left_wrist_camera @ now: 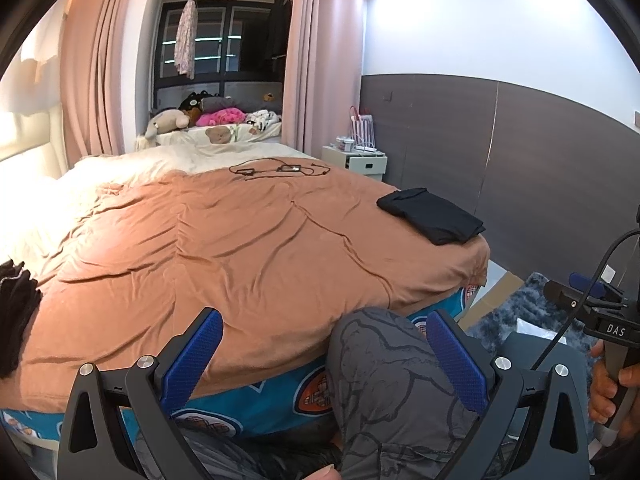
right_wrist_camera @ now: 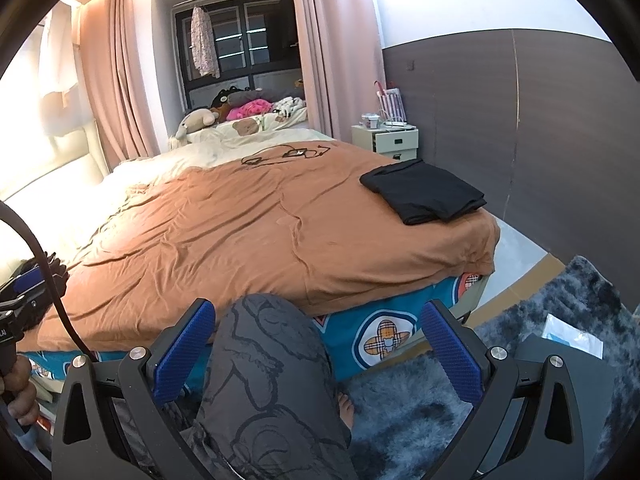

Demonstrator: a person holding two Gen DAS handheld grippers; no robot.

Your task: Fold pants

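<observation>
So, both tongs spread wide, nothing gripped: left gripper (left_wrist_camera: 324,356) and right gripper (right_wrist_camera: 318,344) low at bed's foot, with a knee in grey printed trousers (right_wrist_camera: 272,360) between the pads. Further out, rumpled orange blanket (left_wrist_camera: 224,248), folded black pants (right_wrist_camera: 424,191) near its right edge, then cables (left_wrist_camera: 280,169), plush toys (left_wrist_camera: 192,118).
</observation>
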